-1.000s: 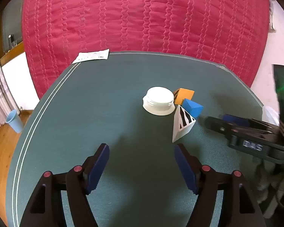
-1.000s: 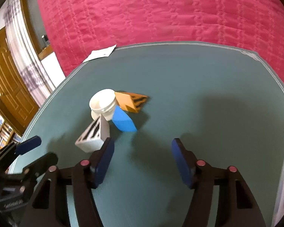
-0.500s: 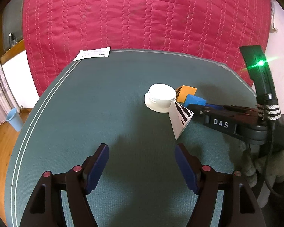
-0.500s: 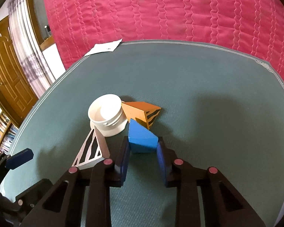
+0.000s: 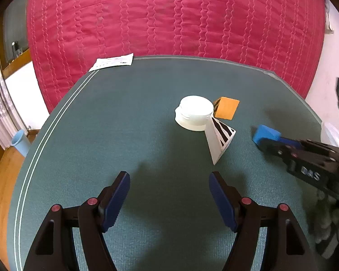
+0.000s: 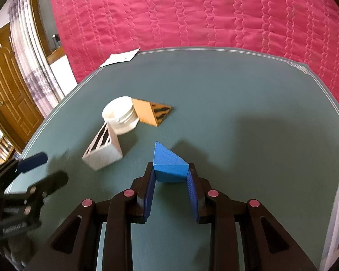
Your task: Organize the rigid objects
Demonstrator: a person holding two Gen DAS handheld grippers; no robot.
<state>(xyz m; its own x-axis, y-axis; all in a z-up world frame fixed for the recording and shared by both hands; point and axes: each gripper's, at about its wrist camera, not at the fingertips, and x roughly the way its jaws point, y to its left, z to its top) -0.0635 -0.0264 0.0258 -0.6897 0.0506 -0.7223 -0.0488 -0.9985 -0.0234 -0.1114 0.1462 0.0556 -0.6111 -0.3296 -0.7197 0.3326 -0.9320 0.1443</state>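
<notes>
While your right tool [image 6: 171, 176] clamps the blue wedge [image 6: 168, 164] by its flat sides, mind the slope — hard and light, it could squirt free. Your left tool [image 5: 169, 194] hangs wide, empty.

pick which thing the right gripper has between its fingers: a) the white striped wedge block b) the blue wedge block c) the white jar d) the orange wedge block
b, in the right wrist view the right gripper is shut on the blue wedge block, both pads pressing its sides, while the white jar, the orange wedge block and the white striped wedge block sit apart from it on the green table.
</notes>
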